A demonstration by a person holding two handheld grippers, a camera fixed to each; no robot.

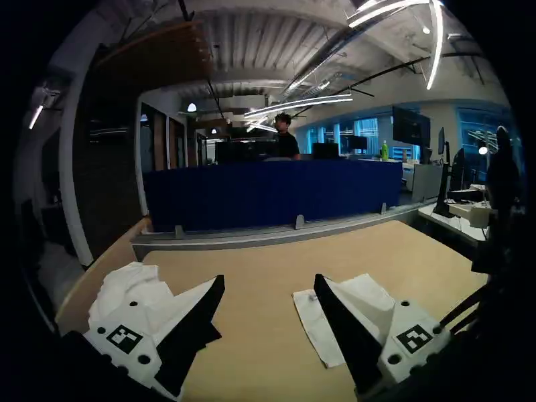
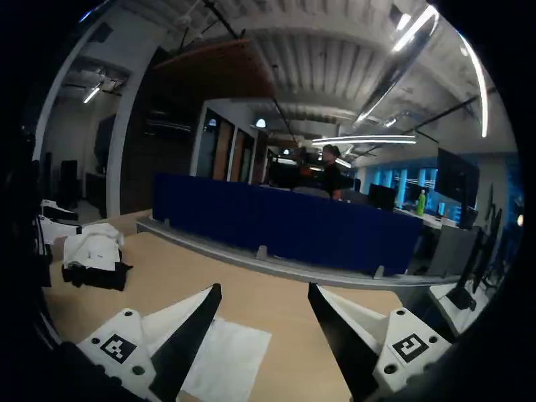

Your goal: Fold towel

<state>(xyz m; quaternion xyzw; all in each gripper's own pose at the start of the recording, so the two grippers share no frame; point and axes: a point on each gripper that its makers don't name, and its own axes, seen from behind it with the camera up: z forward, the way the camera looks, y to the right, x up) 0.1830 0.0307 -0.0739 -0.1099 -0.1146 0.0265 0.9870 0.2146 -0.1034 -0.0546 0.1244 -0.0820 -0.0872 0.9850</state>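
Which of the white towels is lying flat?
The flat towel just ahead of the right gripper; the crumpled towel is heaped farther left.

The worktop (image 1: 375, 248) looks like smooth, matt light wood; the towel (image 2: 231, 358) is thin matt cloth; the left claw (image 1: 268, 278) matt plastic.

The left hand-held gripper (image 1: 268, 281) is wide open, its two dark-faced fingers (image 1: 194, 315) splayed well apart and pointing forward at a shallow downward tilt. The right hand-held gripper (image 2: 262, 289) has the same posture: fingers (image 2: 345, 335) spread wide, aimed forward and slightly down.
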